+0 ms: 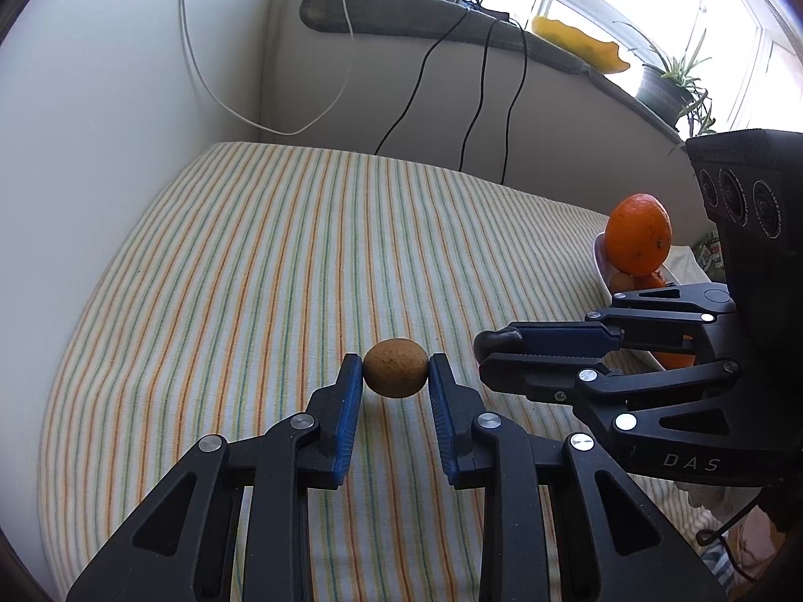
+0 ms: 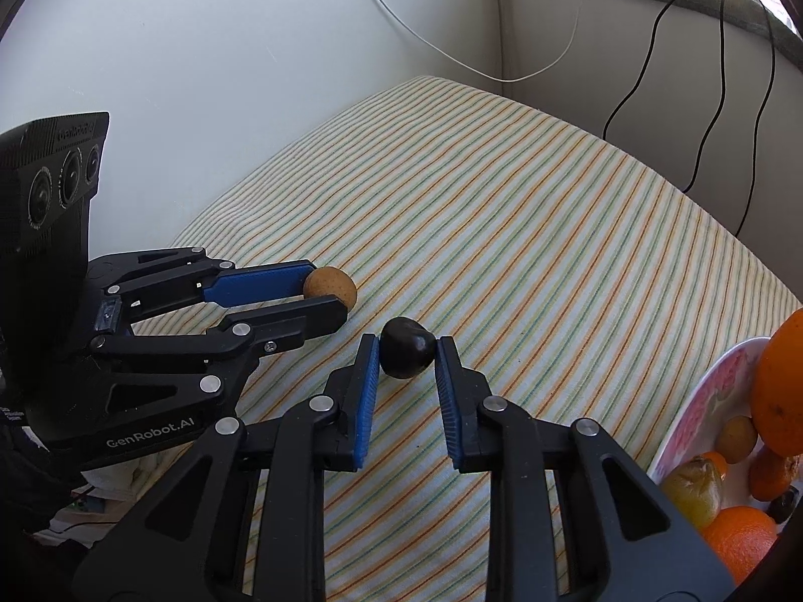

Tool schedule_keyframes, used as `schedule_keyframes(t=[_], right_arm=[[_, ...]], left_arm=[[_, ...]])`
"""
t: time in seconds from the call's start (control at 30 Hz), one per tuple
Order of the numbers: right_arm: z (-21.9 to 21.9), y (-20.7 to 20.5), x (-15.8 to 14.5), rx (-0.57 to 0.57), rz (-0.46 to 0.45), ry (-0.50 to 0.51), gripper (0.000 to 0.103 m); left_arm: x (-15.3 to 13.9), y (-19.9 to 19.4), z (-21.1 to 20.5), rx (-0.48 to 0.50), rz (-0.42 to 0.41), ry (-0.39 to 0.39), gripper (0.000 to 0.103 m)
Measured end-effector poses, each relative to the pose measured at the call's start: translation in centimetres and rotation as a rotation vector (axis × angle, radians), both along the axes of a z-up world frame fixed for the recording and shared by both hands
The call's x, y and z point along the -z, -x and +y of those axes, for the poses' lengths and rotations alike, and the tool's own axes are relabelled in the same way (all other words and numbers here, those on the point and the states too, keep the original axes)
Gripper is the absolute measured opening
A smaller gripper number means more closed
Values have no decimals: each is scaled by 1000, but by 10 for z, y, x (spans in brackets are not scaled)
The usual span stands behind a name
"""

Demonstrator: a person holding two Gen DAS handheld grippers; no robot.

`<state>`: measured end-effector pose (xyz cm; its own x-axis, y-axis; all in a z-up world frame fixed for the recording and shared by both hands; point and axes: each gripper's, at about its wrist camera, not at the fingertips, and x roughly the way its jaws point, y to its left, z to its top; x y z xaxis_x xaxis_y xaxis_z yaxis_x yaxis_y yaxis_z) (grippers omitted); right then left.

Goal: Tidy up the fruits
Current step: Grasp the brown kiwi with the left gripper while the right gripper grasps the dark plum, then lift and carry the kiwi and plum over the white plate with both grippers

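My left gripper [image 1: 395,368] is shut on a small round brown fruit [image 1: 395,367], just above the striped cloth [image 1: 251,276]; it also shows in the right wrist view [image 2: 328,296] with the brown fruit [image 2: 333,285] at its tips. My right gripper [image 2: 406,353] is shut on a dark, almost black fruit [image 2: 407,354] over the cloth; in the left wrist view the right gripper [image 1: 489,351] shows the dark fruit [image 1: 494,341] at its tips. A white bowl [image 2: 702,391] at the right holds oranges [image 2: 778,391] and other fruits; a large orange [image 1: 637,233] tops it.
The striped cloth covers a table against a white wall [image 1: 125,75]. Black cables [image 1: 477,100] and a white cable [image 1: 201,75] hang behind the table. A sill above carries a potted plant [image 1: 667,85] and a yellow object [image 1: 577,42].
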<state>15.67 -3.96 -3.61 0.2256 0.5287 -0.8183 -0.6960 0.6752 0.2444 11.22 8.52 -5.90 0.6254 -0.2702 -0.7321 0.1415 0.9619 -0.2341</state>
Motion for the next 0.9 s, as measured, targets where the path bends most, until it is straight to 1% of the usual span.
schedule_keyframes(t=[0.3,0.6,0.9], right_arm=[[-33,16,-24,33,-42,-41,24],[-93,30,-50,122,-91,-89,24],[-153,46,-69,229,-142,-106,24]], left_arm=[[-24,15,-18,27,-54,-4,25],[-46,18,-50,87,-102,-4,25],[-52,17,-88,150,-115,9,25]])
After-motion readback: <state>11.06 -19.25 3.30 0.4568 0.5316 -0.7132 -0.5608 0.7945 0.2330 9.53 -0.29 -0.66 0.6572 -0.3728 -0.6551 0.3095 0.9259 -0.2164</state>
